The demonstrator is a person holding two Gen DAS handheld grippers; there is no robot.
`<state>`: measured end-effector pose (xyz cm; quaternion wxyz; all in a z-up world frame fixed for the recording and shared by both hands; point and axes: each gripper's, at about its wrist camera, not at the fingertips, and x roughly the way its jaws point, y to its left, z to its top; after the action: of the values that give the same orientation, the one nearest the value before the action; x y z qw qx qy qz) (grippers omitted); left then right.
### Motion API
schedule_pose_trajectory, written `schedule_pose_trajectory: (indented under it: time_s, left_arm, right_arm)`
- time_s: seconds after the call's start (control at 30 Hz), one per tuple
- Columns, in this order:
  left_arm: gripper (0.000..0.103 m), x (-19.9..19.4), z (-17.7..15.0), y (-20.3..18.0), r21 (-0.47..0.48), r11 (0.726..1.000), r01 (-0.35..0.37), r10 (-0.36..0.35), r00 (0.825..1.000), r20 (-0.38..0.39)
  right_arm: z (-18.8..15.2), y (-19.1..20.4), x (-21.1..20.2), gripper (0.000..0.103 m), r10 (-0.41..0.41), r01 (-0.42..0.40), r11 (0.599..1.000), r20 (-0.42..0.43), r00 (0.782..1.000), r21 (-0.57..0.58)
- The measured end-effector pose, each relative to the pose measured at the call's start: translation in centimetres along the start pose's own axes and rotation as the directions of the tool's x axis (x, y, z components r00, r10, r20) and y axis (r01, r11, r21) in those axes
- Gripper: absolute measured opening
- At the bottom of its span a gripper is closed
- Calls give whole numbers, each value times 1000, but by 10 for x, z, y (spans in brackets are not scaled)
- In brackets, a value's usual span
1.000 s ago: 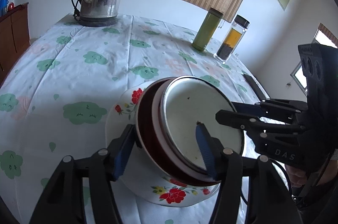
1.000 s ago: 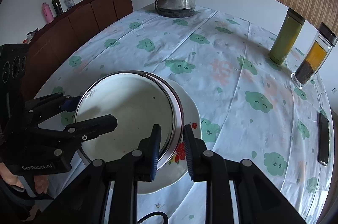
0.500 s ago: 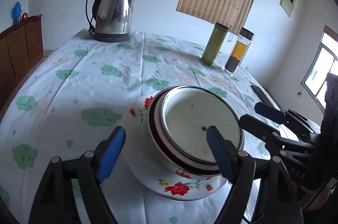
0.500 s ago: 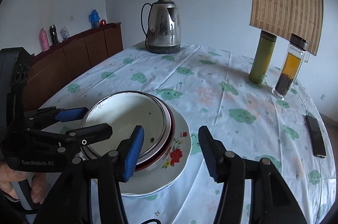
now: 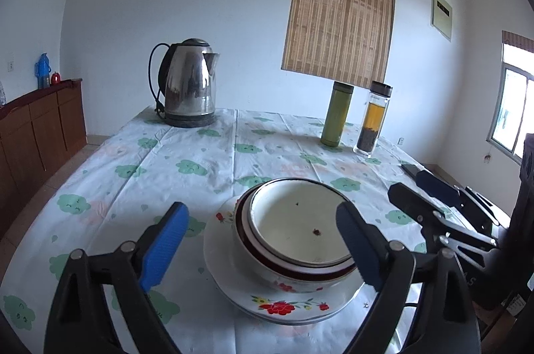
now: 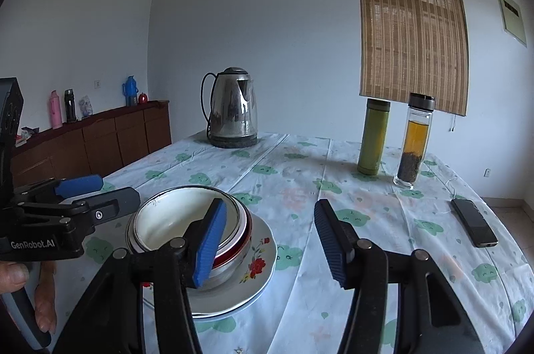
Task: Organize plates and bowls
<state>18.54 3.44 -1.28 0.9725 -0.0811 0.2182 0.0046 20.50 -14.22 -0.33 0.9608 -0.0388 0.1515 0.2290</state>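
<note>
A white enamel bowl sits nested in a red-rimmed bowl, and both rest on a stack of floral plates on the table. The stack also shows in the right wrist view, bowl on plates. My left gripper is open and empty, its jaws wide apart just in front of the stack. My right gripper is open and empty, to the right of the stack and level with it. Each gripper shows in the other's view, the right one and the left one.
A steel kettle stands at the far side of the table. A green flask and a glass tea bottle stand at the far right. A phone lies near the right edge. A wooden sideboard runs along the left wall.
Both grippers let go of the bowls, opened wide and drew back and up. The nested bowls now rest level on the plates.
</note>
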Motion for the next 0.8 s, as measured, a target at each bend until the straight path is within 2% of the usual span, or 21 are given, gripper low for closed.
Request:
schedule_pose_trajectory:
  time_s: [0.23,0.33,0.53,0.8]
  left_arm:
    - [92,4,-6,-7,30,999,-34,33,999,25]
    - [92,6,-8,-8,37,998,-48,47,999,28]
    - [92,8,-9,-9,39,998,-58,56,998,31]
    - [92,8,-11,-11,39,997,-64,63,997,39]
  right_arm:
    - [-5,2,-9,58,-6,7,1000,93,996,-10]
    - [-6,2,-13,63,-6,7,1000,125,992,-10]
    - [-8,6,-13,64,19,-15,999,133,991,-28]
    - [-9,6,-13,64,12,-8,999,132,991,-33]
